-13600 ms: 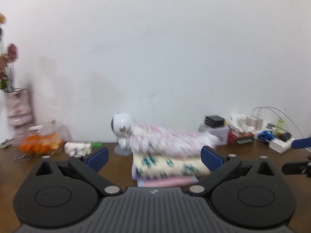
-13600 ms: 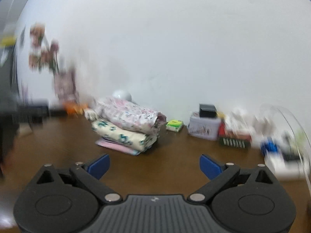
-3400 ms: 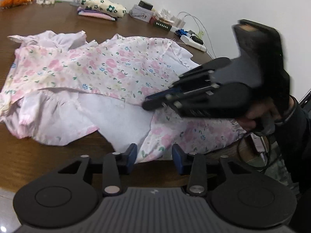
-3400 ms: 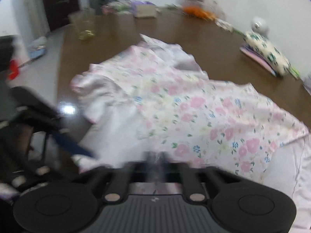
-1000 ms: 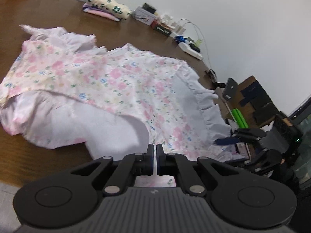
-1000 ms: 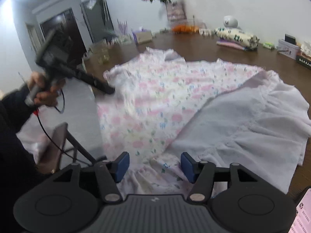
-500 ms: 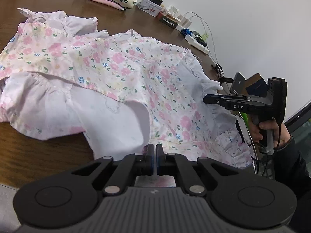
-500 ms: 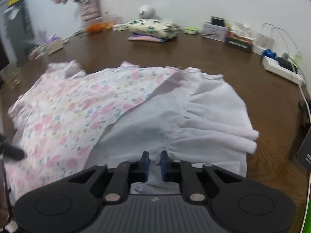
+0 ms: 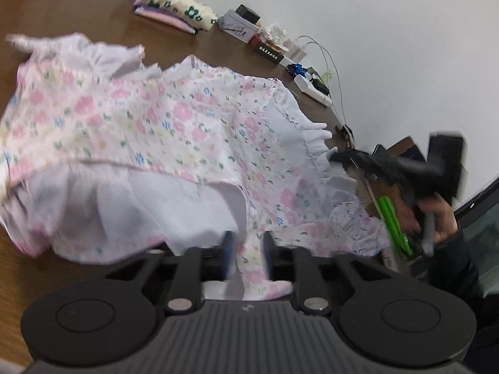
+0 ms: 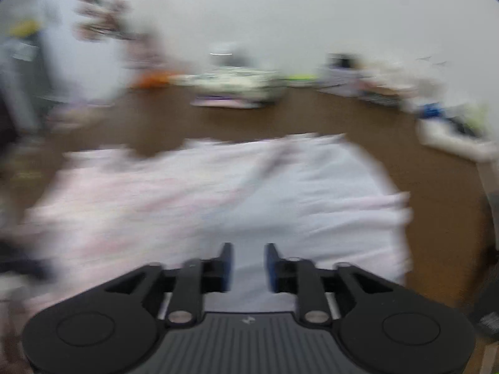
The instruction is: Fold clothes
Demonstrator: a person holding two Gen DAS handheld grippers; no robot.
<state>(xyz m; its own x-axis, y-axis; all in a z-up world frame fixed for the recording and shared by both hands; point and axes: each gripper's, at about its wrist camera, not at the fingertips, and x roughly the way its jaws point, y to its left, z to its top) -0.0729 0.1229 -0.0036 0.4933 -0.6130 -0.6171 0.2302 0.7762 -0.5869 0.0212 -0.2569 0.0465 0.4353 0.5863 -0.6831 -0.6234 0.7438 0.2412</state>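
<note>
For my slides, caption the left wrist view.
Left gripper opening over the floral dress hem on the brown table.

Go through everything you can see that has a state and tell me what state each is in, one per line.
Floral dress: spread out on the table, not yet folded.
Left gripper: jaws opening, dress hem between them.
Right gripper: jaws opening, over the white ruffle.
Clothes stack: folded, piled.

Left wrist camera sits low and close over the near hem of the pink floral cotton dress [image 9: 174,124], facing far-right. Right wrist camera, blurred, faces the far wall; both share the dress and the folded stack of clothes [image 10: 237,88].
</note>
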